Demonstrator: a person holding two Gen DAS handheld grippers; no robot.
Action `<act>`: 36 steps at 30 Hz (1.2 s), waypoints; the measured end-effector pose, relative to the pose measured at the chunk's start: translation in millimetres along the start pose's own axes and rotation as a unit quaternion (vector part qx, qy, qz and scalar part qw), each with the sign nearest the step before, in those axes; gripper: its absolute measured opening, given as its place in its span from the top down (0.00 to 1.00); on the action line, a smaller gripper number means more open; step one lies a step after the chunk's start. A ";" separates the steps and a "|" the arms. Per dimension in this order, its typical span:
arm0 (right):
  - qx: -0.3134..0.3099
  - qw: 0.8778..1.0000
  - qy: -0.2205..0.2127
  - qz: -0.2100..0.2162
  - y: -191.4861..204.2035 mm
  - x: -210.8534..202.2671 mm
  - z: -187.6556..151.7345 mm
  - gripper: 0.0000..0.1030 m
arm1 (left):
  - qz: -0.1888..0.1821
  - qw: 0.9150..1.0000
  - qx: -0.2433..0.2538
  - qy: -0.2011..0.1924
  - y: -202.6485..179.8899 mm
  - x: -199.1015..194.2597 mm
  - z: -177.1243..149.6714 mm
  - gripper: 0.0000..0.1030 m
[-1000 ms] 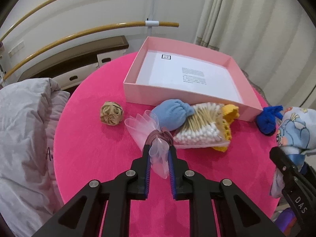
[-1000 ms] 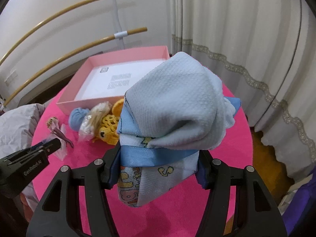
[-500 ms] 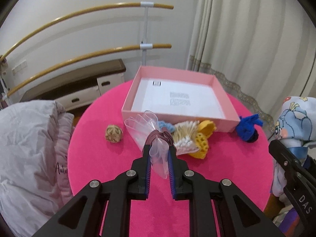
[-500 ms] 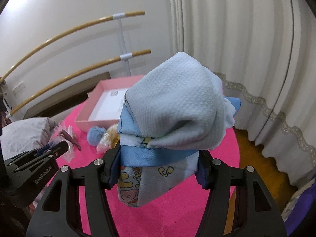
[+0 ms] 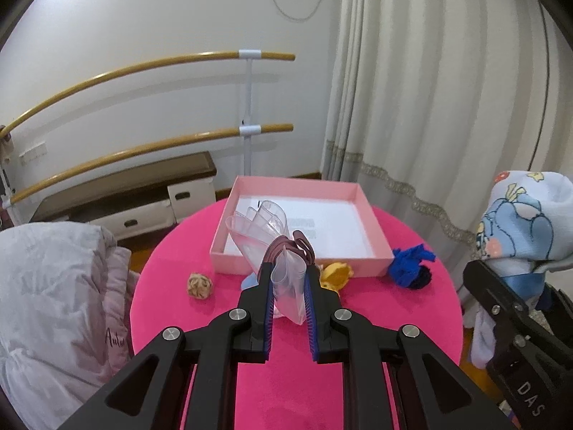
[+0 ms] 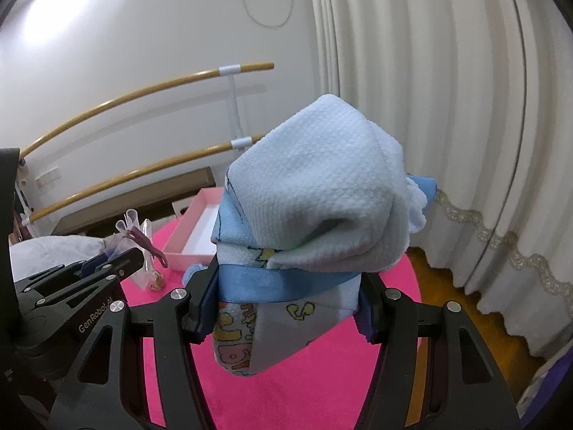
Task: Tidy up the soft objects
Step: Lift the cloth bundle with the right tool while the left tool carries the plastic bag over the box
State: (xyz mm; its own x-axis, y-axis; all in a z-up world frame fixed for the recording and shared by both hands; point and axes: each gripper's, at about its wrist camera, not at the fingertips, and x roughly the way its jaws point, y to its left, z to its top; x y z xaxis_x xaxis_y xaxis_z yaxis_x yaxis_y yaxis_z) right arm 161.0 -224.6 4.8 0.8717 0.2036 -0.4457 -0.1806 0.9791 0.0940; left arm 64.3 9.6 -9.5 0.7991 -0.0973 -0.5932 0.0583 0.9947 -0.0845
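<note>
My left gripper (image 5: 288, 279) is shut on a clear organza pouch (image 5: 265, 233) with a mauve ribbon, held high above the pink table (image 5: 286, 376). My right gripper (image 6: 286, 297) is shut on a rolled light-blue cartoon towel (image 6: 315, 193) tied with a blue ribbon; it also shows in the left wrist view (image 5: 519, 222). An open pink box (image 5: 365, 222) with a white sheet inside stands at the table's far side. A tan fabric ball (image 5: 200, 285), a yellow knit piece (image 5: 335, 275) and a dark blue cloth (image 5: 412, 267) lie before it.
A grey-white quilt (image 5: 46, 304) lies left of the table. Two wooden ballet bars (image 5: 150, 147) and a low bench (image 5: 118, 193) stand behind. Cream curtains (image 5: 447, 107) hang on the right. The towel hides most of the right wrist view.
Both grippers have risen and pulled back from the table with their loads; the box and loose items now look smaller and farther. Both grips are unchanged.
</note>
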 end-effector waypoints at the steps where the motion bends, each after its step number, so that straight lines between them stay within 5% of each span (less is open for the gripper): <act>1: 0.000 1.000 -0.003 0.001 0.6 -1.4 0.6 0.45 | 0.001 1.000 0.001 -0.005 -0.6 -5.6 -0.6 0.88; 12: -0.006 1.000 -0.017 0.002 -1.6 -9.5 -9.7 0.45 | 0.004 1.000 0.007 -0.021 -2.3 -26.7 -8.0 0.88; 36: -0.007 1.000 0.003 0.003 -0.7 8.7 1.2 0.44 | 0.004 1.000 0.006 0.003 -1.0 25.1 16.0 0.88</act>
State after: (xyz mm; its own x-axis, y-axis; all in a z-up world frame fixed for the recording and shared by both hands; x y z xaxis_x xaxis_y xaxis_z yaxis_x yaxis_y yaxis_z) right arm 169.2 -223.4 1.9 0.8677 0.2089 -0.4511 -0.1916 0.9778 0.0844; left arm 93.9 6.7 -11.5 0.7964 -0.0899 -0.5980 0.0589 0.9957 -0.0712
